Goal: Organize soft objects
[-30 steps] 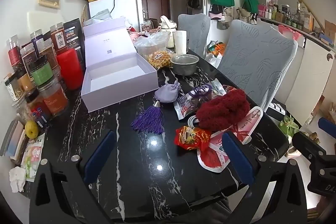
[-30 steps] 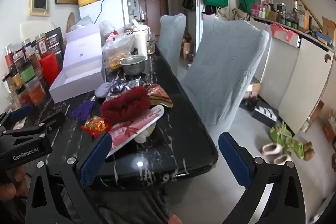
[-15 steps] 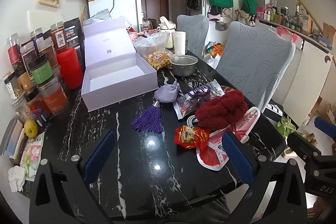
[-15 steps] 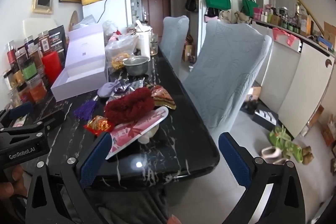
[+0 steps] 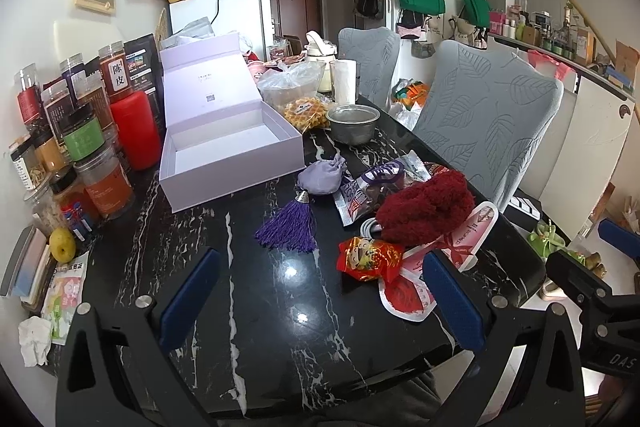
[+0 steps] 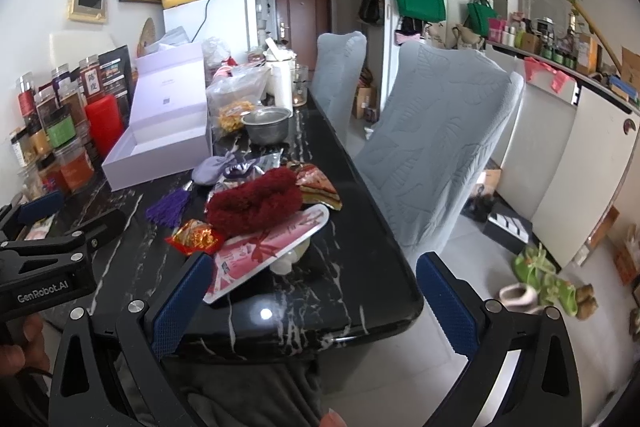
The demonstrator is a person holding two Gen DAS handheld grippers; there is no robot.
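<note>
Jars (image 5: 86, 147): crowded along the counter's (image 5: 248, 291) left edge, just beside the box (image 5: 224, 143); a wide swing could topple them.
Box: open, empty.
Left tool (image 5: 320, 291): wide, holding nothing, above bare counter.
Pouch (image 5: 322, 177), tassel (image 5: 290, 227): near the box.
Red fluffy piece (image 5: 424, 207): lies on crinkly packets (image 5: 370, 259); a grab may snag those.
Right tool (image 6: 312, 299): wide, empty, at the counter's near right edge.

Glossy marbled black table (image 5: 248, 291), fuzzy red cloth (image 5: 424, 211), metal bowl (image 5: 352, 125).
</note>
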